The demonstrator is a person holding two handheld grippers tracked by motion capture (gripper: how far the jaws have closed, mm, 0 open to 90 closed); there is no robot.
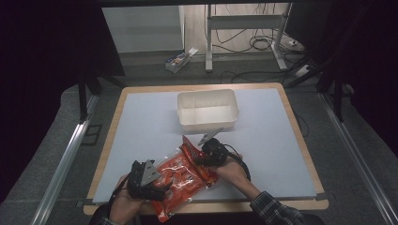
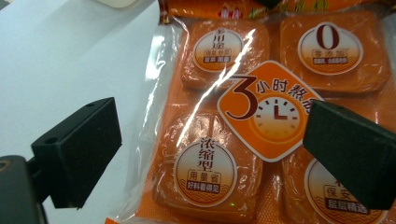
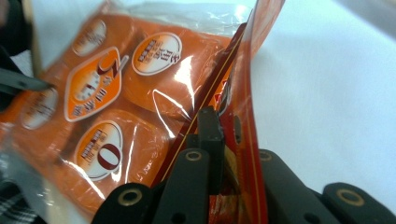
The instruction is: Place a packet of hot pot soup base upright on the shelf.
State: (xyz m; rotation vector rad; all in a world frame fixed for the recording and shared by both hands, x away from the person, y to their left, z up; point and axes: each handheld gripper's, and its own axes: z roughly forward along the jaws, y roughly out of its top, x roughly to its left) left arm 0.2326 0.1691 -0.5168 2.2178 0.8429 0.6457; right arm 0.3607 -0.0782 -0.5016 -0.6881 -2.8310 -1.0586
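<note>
- Your orange packet lies flat near the near edge of the surface, a little left of centre, between your two hands
- Your right gripper has its jaws together, clamped on the packet's far right edge strip; in the right gripper view that red seal stands up thin between the closed jaws
- Your left gripper sits over the packet's near left part with its jaws apart; in the left gripper view the two black pads straddle the wrapper and I can't see them pressing on it
- Expect it to handle as soft, glossy film around four firmer blocks: light, floppy, and probably slick under the pads, so it will likely sag from one corner
- The flat seal strip is the sound place to hold, as the right jaws do; a pinch on a block may slide or dent it
- For the left side, I'd take the clear margin along the packet's edge instead of the blocks
- The white divided tray stands just beyond the packet, far of centre, open and apart from it
- Nothing lies between packet and tray; mind the trailing cable by your right hand
</note>
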